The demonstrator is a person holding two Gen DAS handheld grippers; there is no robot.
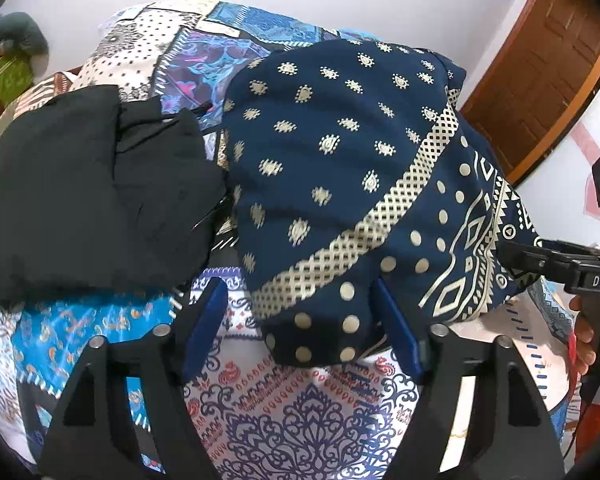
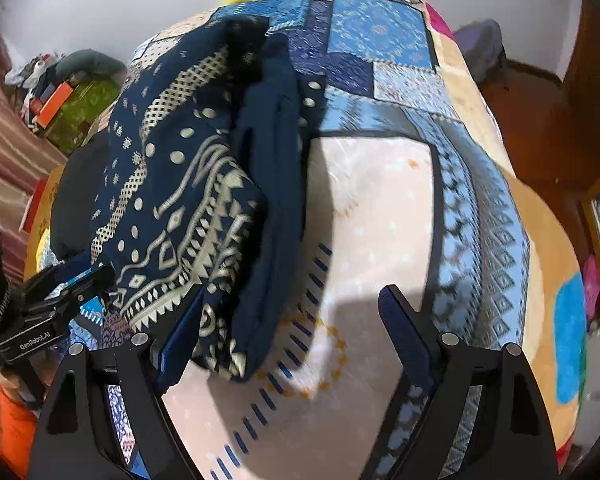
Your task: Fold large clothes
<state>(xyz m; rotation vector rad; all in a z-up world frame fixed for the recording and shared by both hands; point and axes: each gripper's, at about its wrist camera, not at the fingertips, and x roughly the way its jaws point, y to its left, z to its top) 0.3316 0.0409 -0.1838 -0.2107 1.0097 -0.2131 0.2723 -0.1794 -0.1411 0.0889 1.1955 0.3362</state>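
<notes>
A navy garment [image 1: 340,168] with cream dots and patterned borders lies folded on the patchwork bedspread [image 1: 300,420]. Its near corner sits between the blue fingers [image 1: 204,320] of my left gripper [image 1: 298,292], which is open with a gap on the left side. In the right wrist view the same navy garment [image 2: 180,208] lies folded at the left, its lower edge beside the left finger [image 2: 180,340] of my right gripper [image 2: 292,296]. That gripper is open over the bare cream patch of the bedspread [image 2: 380,200]. Each gripper shows at the edge of the other's view.
A folded black garment [image 1: 92,192] lies left of the navy one. A wooden door [image 1: 540,80] stands at the far right, and a green box [image 2: 80,112] with clutter sits beyond the bed's left side. A person's hand [image 1: 584,340] holds the right gripper.
</notes>
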